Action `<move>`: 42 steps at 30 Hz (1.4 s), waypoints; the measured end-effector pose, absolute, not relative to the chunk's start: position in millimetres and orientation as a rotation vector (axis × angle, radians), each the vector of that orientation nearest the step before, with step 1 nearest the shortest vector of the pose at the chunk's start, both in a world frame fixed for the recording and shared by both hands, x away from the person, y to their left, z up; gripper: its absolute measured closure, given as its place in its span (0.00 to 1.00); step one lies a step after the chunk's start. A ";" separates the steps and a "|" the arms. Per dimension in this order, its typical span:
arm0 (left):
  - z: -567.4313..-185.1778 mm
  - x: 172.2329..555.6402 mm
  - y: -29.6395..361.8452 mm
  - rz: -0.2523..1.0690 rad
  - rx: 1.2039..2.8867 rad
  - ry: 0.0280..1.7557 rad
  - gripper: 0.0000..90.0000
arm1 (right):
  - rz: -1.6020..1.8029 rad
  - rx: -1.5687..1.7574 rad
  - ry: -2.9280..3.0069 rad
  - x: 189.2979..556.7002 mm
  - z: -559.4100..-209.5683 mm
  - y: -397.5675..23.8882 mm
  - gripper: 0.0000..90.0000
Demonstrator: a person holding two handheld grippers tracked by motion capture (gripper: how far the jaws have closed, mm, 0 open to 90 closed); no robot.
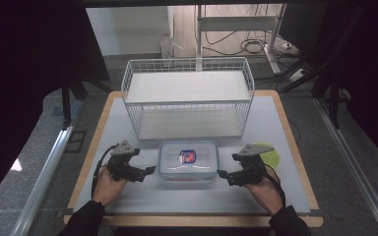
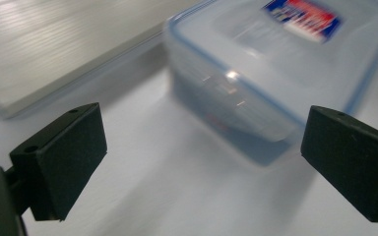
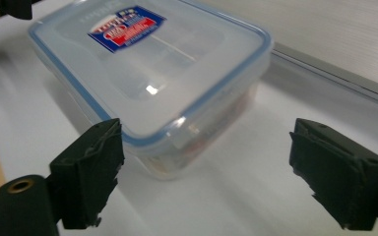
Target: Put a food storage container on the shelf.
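A clear plastic food box [image 1: 188, 160] with a blue-rimmed lid and a red and blue label stands on the white mat in front of the wire rack. My left gripper [image 1: 150, 170] lies just left of the box, open, with its jaws pointing at the box's side. In the left gripper view the box [image 2: 275, 64] is ahead and to the right of the open gripper [image 2: 204, 147], and nothing is between the pads. My right gripper [image 1: 221, 173] sits just right of the box, open too. In the right gripper view the box's near corner [image 3: 147, 64] lies ahead of the empty gripper [image 3: 206, 152].
A white wire rack [image 1: 187, 98] with a shelf stands behind the box at mid-table. A yellow-green disc [image 1: 270, 155] lies behind the right gripper. The white mat ends at a wooden border [image 1: 295, 147]. The rack's white base board [image 3: 334, 44] runs close behind the box.
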State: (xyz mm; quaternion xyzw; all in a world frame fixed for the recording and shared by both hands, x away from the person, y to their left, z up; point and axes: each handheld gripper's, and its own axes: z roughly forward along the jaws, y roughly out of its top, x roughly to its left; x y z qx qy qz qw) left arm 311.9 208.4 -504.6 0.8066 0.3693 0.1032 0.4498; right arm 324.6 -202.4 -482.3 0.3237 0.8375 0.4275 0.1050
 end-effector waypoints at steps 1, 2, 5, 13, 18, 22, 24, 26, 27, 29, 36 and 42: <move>-503.5 312.1 206.2 0.242 1.994 0.908 0.04 | 1.270 0.953 2.474 325.6 -482.1 -201.0 0.12; -502.6 312.5 203.9 0.232 1.993 0.897 0.03 | 1.281 0.958 2.479 326.4 -481.8 -199.2 0.11; -500.6 314.4 197.5 0.177 1.978 0.871 0.01 | 1.281 0.951 2.505 329.3 -483.5 -193.4 0.08; -510.2 330.1 180.2 0.056 2.002 0.889 0.00 | 1.265 0.996 2.600 343.1 -490.1 -177.1 0.04; -515.9 339.4 176.4 -0.029 1.989 0.903 0.00 | 1.287 1.080 2.658 356.1 -491.7 -165.9 0.01; -521.3 346.9 173.1 -0.125 1.969 0.905 0.00 | 1.278 1.149 2.661 367.0 -492.7 -162.1 0.02; -521.6 348.5 169.7 -0.148 1.972 0.915 0.00 | 1.275 1.195 2.686 371.2 -494.8 -159.1 0.01; -520.4 348.0 168.7 -0.149 1.977 0.926 0.00 | 1.280 1.216 2.706 372.1 -496.3 -157.9 0.00; -519.8 346.9 168.3 -0.143 1.981 0.924 0.00 | 1.279 1.216 2.702 371.2 -496.1 -157.7 0.00; -517.2 343.9 167.0 -0.127 1.997 0.924 0.00 | 1.261 1.201 2.709 368.5 -494.6 -157.2 0.00; -511.3 326.8 168.8 -0.088 2.020 0.919 0.09 | 1.227 1.201 2.673 352.5 -488.1 -158.0 0.11; -507.6 311.3 177.3 -0.065 2.007 0.913 0.27 | 1.289 1.251 2.642 340.5 -482.1 -172.6 0.33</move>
